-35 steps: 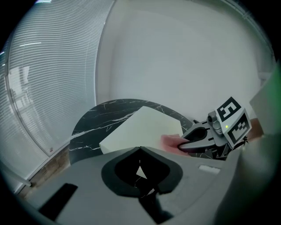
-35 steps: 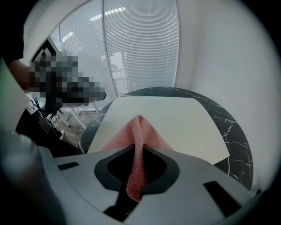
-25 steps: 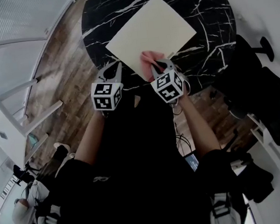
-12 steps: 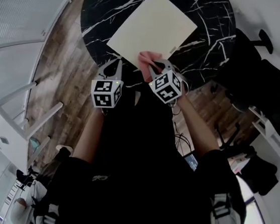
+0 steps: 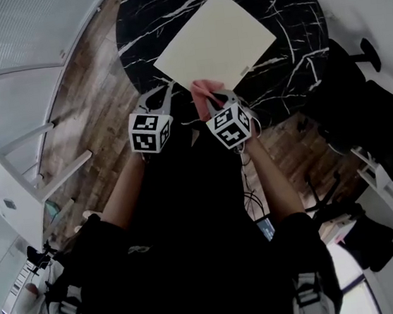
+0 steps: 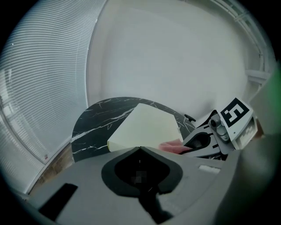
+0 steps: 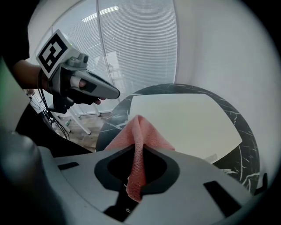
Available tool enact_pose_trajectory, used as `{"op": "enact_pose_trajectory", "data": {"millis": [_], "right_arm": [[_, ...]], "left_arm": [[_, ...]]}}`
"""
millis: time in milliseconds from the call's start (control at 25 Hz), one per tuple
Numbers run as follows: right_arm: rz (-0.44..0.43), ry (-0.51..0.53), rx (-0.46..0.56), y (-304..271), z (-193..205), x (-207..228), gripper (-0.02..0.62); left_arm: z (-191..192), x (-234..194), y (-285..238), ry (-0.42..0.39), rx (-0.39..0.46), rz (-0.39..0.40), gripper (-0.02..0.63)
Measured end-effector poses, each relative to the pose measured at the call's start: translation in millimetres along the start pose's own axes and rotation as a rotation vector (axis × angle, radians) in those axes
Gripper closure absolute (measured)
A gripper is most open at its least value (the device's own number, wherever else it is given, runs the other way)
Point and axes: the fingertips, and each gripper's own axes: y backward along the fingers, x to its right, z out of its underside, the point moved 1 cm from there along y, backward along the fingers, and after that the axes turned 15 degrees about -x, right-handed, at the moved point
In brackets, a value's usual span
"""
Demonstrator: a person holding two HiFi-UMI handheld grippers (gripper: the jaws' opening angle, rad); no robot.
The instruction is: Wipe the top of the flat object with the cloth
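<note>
A cream flat board [image 5: 214, 40] lies on the round black marble table [image 5: 292, 6]. My right gripper [image 5: 211, 100] is shut on a pink cloth [image 5: 201, 90], which hangs at the board's near edge. In the right gripper view the cloth [image 7: 138, 136] is pinched between the jaws, with the board [image 7: 184, 121] just beyond. My left gripper [image 5: 162, 91] hovers at the table's near rim, left of the board, and its jaws meet with nothing between them. The left gripper view shows the board [image 6: 145, 127] ahead and the cloth [image 6: 172, 145] to the right.
Wooden floor [image 5: 96, 94] lies left of the table, with a white stand [image 5: 21, 174] on it. A dark office chair [image 5: 363, 97] is at the right. White slatted blinds [image 7: 131, 48] stand behind the table.
The right gripper has pulled the cloth a little nearer and to the left, from over the board's near corner to its edge. The left gripper has stayed about where it was.
</note>
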Motion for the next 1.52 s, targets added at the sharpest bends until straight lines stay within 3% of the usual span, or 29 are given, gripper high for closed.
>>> {"op": "enact_pose_trajectory", "data": {"millis": [320,800,1120,1520], "right_arm": [[0.052,0.000,0.045,34,-23,29,0.569],[0.179,-0.100,0.170,100,-62,167,0.570],[0.156,-0.120,0.162,90,-66,236,0.571],[0.077,-0.143,0.107,40,-59,272,0.569]], "left_arm": [[-25,-3,10,-0.004,0.043,-0.014,0.606],[-79,18,1,0.010,0.090,-0.037,0.606],[-86,24,-24,0.084,0.056,-0.083,0.606],[-84,39,-49,0.112,0.000,-0.105,0.606]]}}
